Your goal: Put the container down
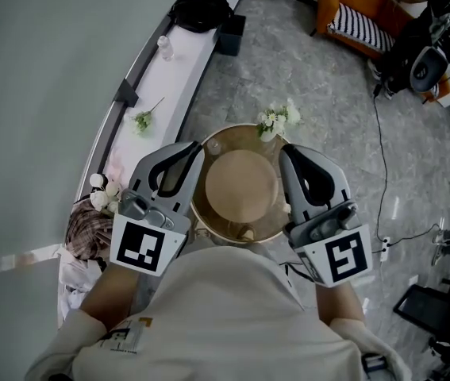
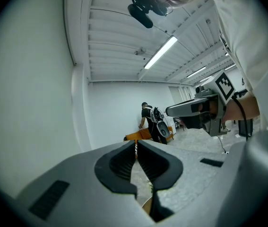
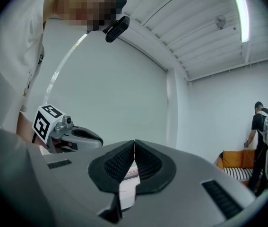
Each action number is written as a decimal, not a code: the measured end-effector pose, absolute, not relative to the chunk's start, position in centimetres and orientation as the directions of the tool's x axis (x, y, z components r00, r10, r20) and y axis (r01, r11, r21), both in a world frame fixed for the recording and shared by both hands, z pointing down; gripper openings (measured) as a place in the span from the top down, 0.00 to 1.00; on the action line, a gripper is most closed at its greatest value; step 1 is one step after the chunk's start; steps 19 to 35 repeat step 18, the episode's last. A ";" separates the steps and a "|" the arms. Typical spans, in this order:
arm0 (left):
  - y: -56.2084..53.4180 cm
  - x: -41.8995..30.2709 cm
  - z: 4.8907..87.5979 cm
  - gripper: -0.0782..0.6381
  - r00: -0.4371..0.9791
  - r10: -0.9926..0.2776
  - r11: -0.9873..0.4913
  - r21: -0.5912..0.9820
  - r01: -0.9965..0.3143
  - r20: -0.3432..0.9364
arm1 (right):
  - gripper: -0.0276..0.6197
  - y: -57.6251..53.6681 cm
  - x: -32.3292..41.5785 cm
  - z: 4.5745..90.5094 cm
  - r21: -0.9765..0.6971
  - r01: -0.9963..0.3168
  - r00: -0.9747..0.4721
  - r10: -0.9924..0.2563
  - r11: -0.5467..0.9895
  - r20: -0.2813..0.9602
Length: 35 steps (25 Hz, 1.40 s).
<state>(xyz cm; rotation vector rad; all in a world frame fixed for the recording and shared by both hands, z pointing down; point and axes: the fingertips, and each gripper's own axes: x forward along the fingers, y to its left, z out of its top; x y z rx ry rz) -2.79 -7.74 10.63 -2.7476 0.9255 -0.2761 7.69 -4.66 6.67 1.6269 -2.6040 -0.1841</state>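
Observation:
A round tan container (image 1: pixel 240 185) sits between my two grippers at chest height, high over the grey floor. A sprig of white flowers (image 1: pixel 276 119) shows at its far rim. My left gripper (image 1: pixel 195 148) lies along its left rim and my right gripper (image 1: pixel 286 151) along its right rim, their tips over the rim's far corners. Both are shut, and the exact grip points are hidden under the fingers. In the left gripper view the jaws (image 2: pixel 136 143) meet, with a tan sliver of the container (image 2: pixel 146 205) low in the gap. The right gripper view shows its jaws (image 3: pixel 134 142) closed too.
A white bench (image 1: pixel 173 78) runs along the curved wall at left, with flowers (image 1: pixel 141 120), a bottle (image 1: pixel 164 48) and a black bag (image 1: pixel 201 8) on it. An orange sofa (image 1: pixel 359 14) and a person with equipment (image 1: pixel 431 46) are far right. A cable (image 1: pixel 379 173) crosses the floor.

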 end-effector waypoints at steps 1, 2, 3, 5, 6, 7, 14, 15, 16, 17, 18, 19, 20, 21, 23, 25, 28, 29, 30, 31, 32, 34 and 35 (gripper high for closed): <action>-7.8 -2.7 10.5 0.86 0.784 -0.612 -0.774 -0.278 -0.569 0.102 | 0.94 -4.7 7.7 6.6 0.139 -0.891 -0.438 -0.899 0.432 -0.011; -7.8 -2.7 10.3 0.86 0.784 -0.613 -0.773 -0.285 -0.568 0.099 | 0.94 -4.6 7.7 6.4 0.141 -0.891 -0.437 -0.899 0.431 -0.015; -7.8 -2.7 10.2 0.86 0.784 -0.613 -0.771 -0.296 -0.565 0.099 | 0.94 -4.6 7.7 6.3 0.142 -0.892 -0.437 -0.899 0.430 -0.018; -7.7 -2.7 10.0 0.86 0.784 -0.612 -0.767 -0.318 -0.557 0.103 | 0.94 -4.5 7.7 6.0 0.140 -0.892 -0.438 -0.899 0.431 -0.023; -7.6 -2.8 9.8 0.86 0.784 -0.612 -0.767 -0.321 -0.556 0.103 | 0.94 -4.4 7.7 5.9 0.139 -0.892 -0.438 -0.899 0.431 -0.026; -7.4 -2.7 9.7 0.86 0.785 -0.611 -0.767 -0.319 -0.556 0.101 | 0.94 -4.3 7.7 5.7 0.136 -0.892 -0.438 -0.898 0.431 -0.029; -6.4 -2.5 8.1 0.86 0.789 -0.612 -0.769 -0.281 -0.575 0.060 | 0.94 -3.8 8.0 4.5 0.129 -0.895 -0.437 -0.898 0.427 -0.055; -6.2 -2.5 7.8 0.86 0.788 -0.614 -0.766 -0.280 -0.579 0.053 | 0.94 -3.6 8.0 4.3 0.128 -0.895 -0.437 -0.897 0.428 -0.058; -6.0 -2.5 7.5 0.86 0.787 -0.615 -0.764 -0.283 -0.580 0.048 | 0.94 -3.5 8.0 4.1 0.127 -0.895 -0.438 -0.897 0.428 -0.062; -5.9 -2.5 7.3 0.86 0.786 -0.616 -0.762 -0.287 -0.581 0.045 | 0.94 -3.4 8.0 3.9 0.125 -0.895 -0.438 -0.897 0.428 -0.066; -5.7 -2.5 7.1 0.86 0.786 -0.617 -0.760 -0.291 -0.581 0.043 | 0.94 -3.2 8.0 3.7 0.123 -0.895 -0.438 -0.896 0.428 -0.069; -5.7 -2.5 7.1 0.86 0.786 -0.617 -0.760 -0.291 -0.581 0.043 | 0.94 -3.2 8.0 3.7 0.123 -0.895 -0.438 -0.896 0.428 -0.069; -5.7 -2.5 7.1 0.86 0.786 -0.617 -0.760 -0.291 -0.581 0.043 | 0.94 -3.2 8.0 3.7 0.123 -0.895 -0.438 -0.896 0.428 -0.069; -5.7 -2.5 7.1 0.86 0.786 -0.617 -0.760 -0.291 -0.581 0.043 | 0.94 -3.2 8.0 3.7 0.123 -0.895 -0.438 -0.896 0.428 -0.069; -5.7 -2.5 7.1 0.86 0.786 -0.617 -0.760 -0.291 -0.581 0.043 | 0.94 -3.2 8.0 3.7 0.123 -0.895 -0.438 -0.896 0.428 -0.069; -5.7 -2.5 7.1 0.86 0.786 -0.617 -0.760 -0.291 -0.581 0.043 | 0.94 -3.2 8.0 3.7 0.123 -0.895 -0.438 -0.896 0.428 -0.069; -5.7 -2.5 7.1 0.86 0.786 -0.617 -0.760 -0.291 -0.581 0.043 | 0.94 -3.2 8.0 3.7 0.123 -0.895 -0.438 -0.896 0.428 -0.069; -5.7 -2.5 7.1 0.86 0.786 -0.617 -0.760 -0.291 -0.581 0.043 | 0.94 -3.2 8.0 3.7 0.123 -0.895 -0.438 -0.896 0.428 -0.069; -5.7 -2.5 7.1 0.86 0.786 -0.617 -0.760 -0.291 -0.581 0.043 | 0.94 -3.2 8.0 3.7 0.123 -0.895 -0.438 -0.896 0.428 -0.069; -5.7 -2.5 7.1 0.86 0.786 -0.617 -0.760 -0.291 -0.581 0.043 | 0.94 -3.2 8.0 3.7 0.123 -0.895 -0.438 -0.896 0.428 -0.069; -5.7 -2.5 7.1 0.86 0.786 -0.617 -0.760 -0.291 -0.581 0.043 | 0.94 -3.2 8.0 3.7 0.123 -0.895 -0.438 -0.896 0.428 -0.069; -5.7 -2.5 7.1 0.86 0.786 -0.617 -0.760 -0.291 -0.581 0.043 | 0.94 -3.2 8.0 3.7 0.123 -0.895 -0.438 -0.896 0.428 -0.069; -5.7 -2.5 7.1 0.86 0.786 -0.617 -0.760 -0.291 -0.581 0.043 | 0.94 -3.2 8.0 3.7 0.123 -0.895 -0.438 -0.896 0.428 -0.069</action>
